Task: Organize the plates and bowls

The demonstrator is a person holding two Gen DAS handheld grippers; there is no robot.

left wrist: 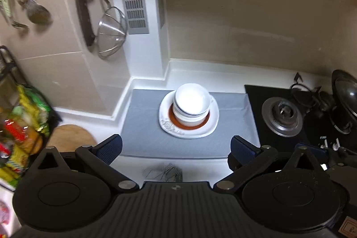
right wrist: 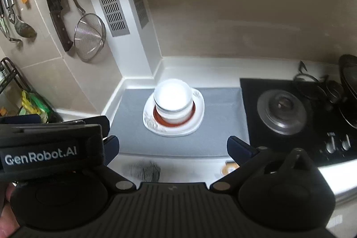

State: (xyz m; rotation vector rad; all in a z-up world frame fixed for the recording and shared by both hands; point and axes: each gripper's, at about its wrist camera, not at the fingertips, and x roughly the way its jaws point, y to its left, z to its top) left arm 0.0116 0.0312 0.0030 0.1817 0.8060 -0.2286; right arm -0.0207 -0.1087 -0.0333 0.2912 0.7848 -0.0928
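A stack of white bowls [left wrist: 191, 102] sits on a brown-rimmed dish inside a white patterned plate [left wrist: 171, 127], on a grey mat [left wrist: 142, 126]. The same bowls [right wrist: 173, 97], plate [right wrist: 151, 123] and mat [right wrist: 131, 126] show in the right wrist view. My left gripper [left wrist: 176, 148] is open and empty, above the counter in front of the stack. My right gripper [right wrist: 171, 148] is open and empty, also short of the stack. The left gripper's body [right wrist: 51, 142] sits at the left of the right wrist view.
A gas stove [left wrist: 283, 117] with a wok [left wrist: 345, 99] lies right of the mat. A strainer [left wrist: 111, 32], a cleaver and ladles hang on the left wall. A rack with packets [left wrist: 22, 122] and a wooden board [left wrist: 69, 137] stand at the left.
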